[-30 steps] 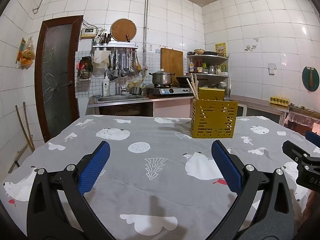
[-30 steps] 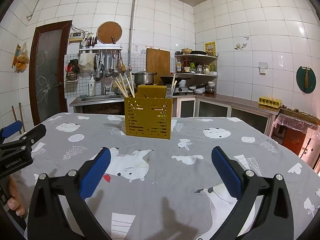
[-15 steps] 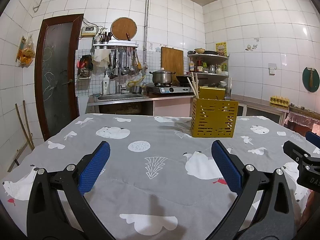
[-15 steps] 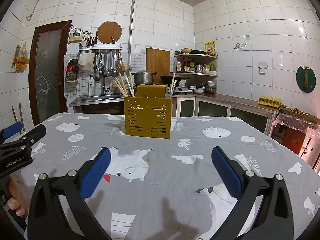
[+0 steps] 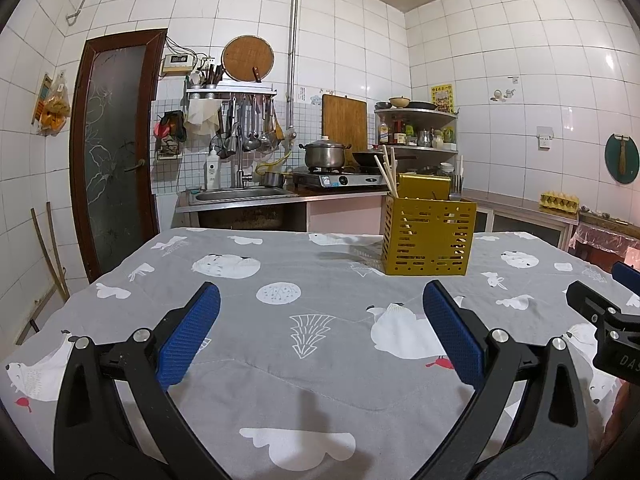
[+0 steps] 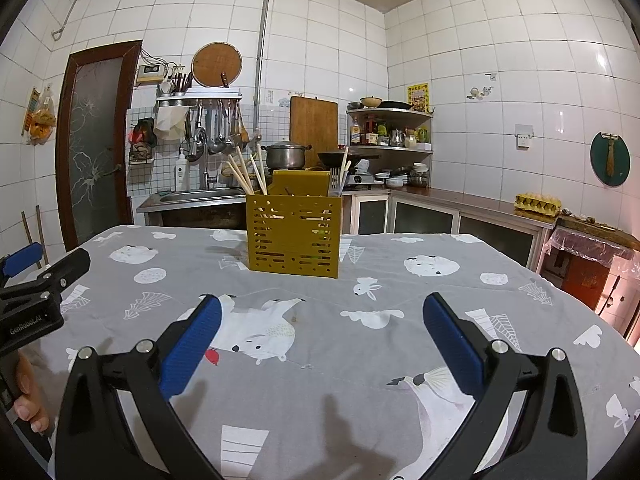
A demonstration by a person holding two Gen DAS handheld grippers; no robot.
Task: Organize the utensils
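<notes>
Starting from the tongs, the left gripper [image 5: 320, 332] was seen spread wide over the cloth [image 5: 280, 380], with nothing between its blue pads [image 5: 188, 340]. The right gripper [image 6: 320, 336] was spread just as wide and was also empty. Each was held low above the table, near its front edge, and the other gripper was seen at the side of each view.

Farther out, the yellow holder [image 6: 294, 236] stood upright on the cloth, well apart from both grippers. Chopsticks [image 6: 244, 174] leaned out of its left compartment, and thin handles [image 6: 343, 174] were seen at its right corner. No utensil was seen lying on the cloth.

The chopsticks were judged light, stiff and rather slippery; they should probably be taken near the upper end, above the rim. The holder looked light and could tip if pushed.
</notes>
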